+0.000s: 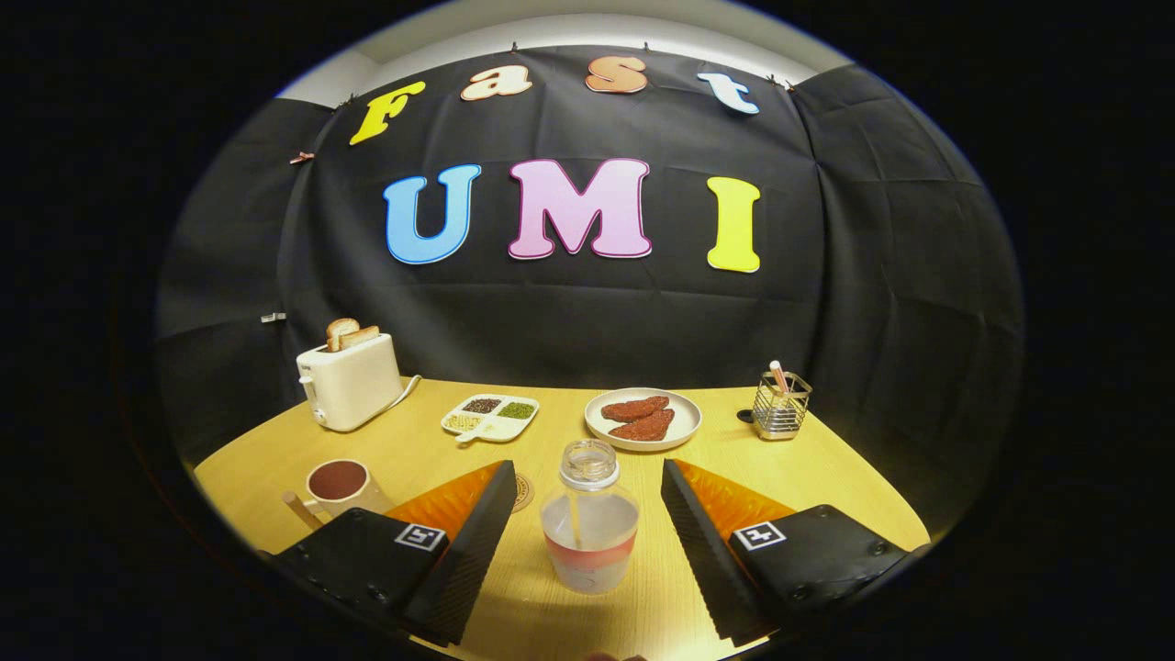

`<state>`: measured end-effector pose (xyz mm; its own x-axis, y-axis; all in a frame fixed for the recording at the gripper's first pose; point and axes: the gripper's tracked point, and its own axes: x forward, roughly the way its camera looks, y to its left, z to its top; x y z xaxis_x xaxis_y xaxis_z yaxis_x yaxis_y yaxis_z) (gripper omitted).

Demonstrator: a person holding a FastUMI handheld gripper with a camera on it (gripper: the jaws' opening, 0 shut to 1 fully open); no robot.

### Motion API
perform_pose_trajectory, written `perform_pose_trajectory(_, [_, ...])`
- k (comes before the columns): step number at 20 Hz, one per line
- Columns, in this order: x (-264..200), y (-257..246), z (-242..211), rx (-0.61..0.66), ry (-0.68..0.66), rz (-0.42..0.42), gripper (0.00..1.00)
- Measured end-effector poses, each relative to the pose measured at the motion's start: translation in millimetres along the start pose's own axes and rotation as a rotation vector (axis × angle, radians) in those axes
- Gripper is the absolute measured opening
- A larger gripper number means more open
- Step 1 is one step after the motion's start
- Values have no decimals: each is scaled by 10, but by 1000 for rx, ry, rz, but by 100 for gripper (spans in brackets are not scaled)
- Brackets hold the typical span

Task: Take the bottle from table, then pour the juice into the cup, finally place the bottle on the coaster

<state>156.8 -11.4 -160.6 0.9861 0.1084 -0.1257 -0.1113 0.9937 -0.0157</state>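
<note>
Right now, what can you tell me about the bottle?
The bottle is small, clear and plastic-looking, with no cap on its open neck. It stands upright on the wooden table, partly filled with reddish juice. It sits between the open fingers of the hand-held gripper; neither finger touches it.

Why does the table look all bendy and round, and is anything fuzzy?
In the gripper view the fisheye lens curves the table edge; the bottle between the open gripper fingers looks sharp, with soft glare on its glass; the toaster and cup are evenly lit.
</note>
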Motion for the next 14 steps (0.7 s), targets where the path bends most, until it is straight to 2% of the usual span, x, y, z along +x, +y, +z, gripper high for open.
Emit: perform_pose_trajectory(14, [329,-82,-614,24,27,-18,98])
